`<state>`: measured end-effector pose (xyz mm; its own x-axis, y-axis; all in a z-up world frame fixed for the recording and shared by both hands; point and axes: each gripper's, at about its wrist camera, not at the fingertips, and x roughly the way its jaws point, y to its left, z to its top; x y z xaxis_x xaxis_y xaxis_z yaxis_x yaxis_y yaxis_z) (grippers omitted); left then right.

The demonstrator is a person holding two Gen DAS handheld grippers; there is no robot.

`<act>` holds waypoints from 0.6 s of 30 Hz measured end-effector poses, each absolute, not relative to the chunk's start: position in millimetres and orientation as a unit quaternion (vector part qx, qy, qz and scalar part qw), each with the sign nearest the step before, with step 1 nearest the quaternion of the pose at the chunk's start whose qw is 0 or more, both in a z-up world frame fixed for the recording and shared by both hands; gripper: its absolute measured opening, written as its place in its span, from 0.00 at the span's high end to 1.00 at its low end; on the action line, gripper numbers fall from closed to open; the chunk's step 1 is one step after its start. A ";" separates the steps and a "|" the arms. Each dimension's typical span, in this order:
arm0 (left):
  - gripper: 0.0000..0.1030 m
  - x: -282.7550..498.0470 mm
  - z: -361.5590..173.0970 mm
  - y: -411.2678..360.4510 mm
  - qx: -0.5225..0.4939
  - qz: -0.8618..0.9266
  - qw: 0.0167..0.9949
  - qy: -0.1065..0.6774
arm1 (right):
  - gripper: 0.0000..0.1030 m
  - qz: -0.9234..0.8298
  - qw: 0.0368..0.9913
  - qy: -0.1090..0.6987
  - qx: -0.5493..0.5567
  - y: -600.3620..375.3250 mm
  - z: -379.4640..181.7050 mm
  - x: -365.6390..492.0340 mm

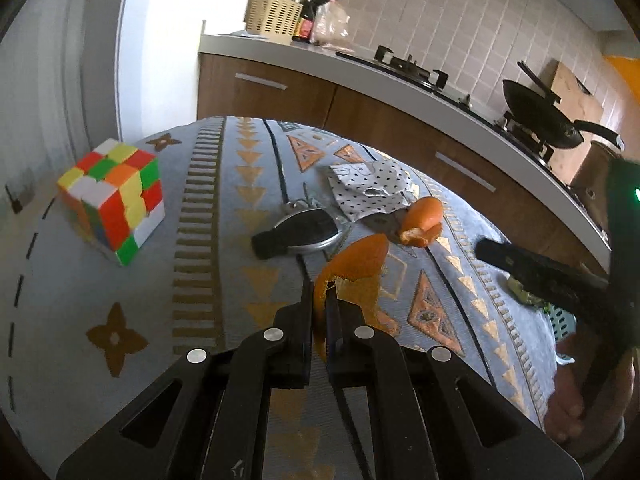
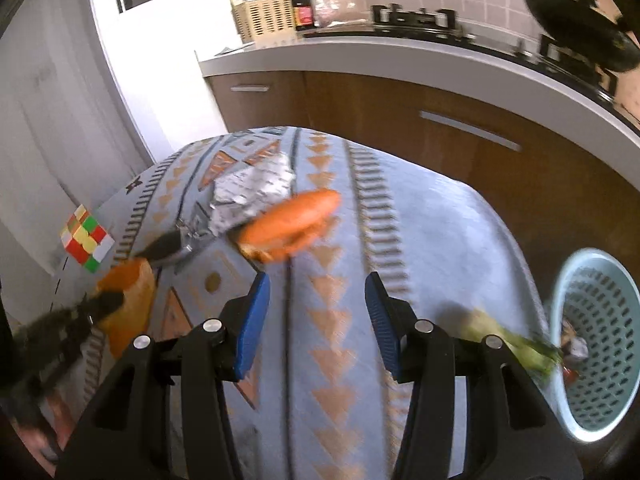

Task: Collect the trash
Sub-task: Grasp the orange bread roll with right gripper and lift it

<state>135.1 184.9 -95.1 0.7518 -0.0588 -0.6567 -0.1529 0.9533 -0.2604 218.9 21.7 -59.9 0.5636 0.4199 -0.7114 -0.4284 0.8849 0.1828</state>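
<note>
My left gripper (image 1: 320, 296) is shut on the edge of a large piece of orange peel (image 1: 356, 268), held just above the patterned tablecloth (image 1: 224, 288). A second curled peel (image 1: 424, 220) lies beyond it, beside a crumpled polka-dot wrapper (image 1: 368, 188). In the right wrist view my right gripper (image 2: 316, 284) stands open over bare cloth, nothing between its blue pads (image 2: 252, 320). The second peel (image 2: 292, 220) lies a little ahead of it. A green scrap (image 2: 508, 340) sits at the table's right edge, next to a pale blue basket (image 2: 596, 340) holding some trash.
A car key (image 1: 300, 234) lies left of the peels and a colour cube (image 1: 114, 200) stands at the table's far left. Behind the table runs a kitchen counter (image 1: 400, 76) with a stove and a black pan (image 1: 540, 116). A hand (image 1: 568, 404) shows at the lower right.
</note>
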 end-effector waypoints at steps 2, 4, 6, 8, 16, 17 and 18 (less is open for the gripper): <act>0.97 138.9 -98.2 177.1 -0.132 0.037 0.923 0.359 | 0.44 0.239 0.883 0.404 0.007 32.4 -60.2 228.7; 0.97 138.1 -97.2 169.6 -0.107 0.046 0.928 0.355 | 0.41 0.233 0.882 0.409 0.030 40.5 -62.3 242.8; 0.97 137.5 -96.5 163.3 -0.088 0.049 0.931 0.352 | 0.40 0.225 0.880 0.416 0.044 45.8 -67.0 253.8; 0.96 137.3 -97.1 163.8 -0.085 0.049 0.930 0.353 | 0.38 0.206 0.876 0.431 0.062 48.9 -78.2 266.6; 0.96 136.7 -98.9 171.9 -0.109 0.048 0.926 0.357 | 0.39 0.211 0.871 0.438 0.070 51.9 -92.0 270.9; 0.96 136.7 -99.0 171.8 -0.108 0.048 0.927 0.357 | 0.45 0.217 0.870 0.437 0.071 52.2 -92.1 269.3; 0.96 136.5 -99.0 170.8 -0.106 0.048 0.927 0.357 | 0.50 0.225 0.869 0.435 0.071 52.3 -91.9 267.5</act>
<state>136.5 170.8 -99.0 0.7411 0.0144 -0.6712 -0.1651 0.9730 -0.1613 267.5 52.3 -91.9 0.5197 0.4530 -0.7244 -0.3293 0.8886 0.3194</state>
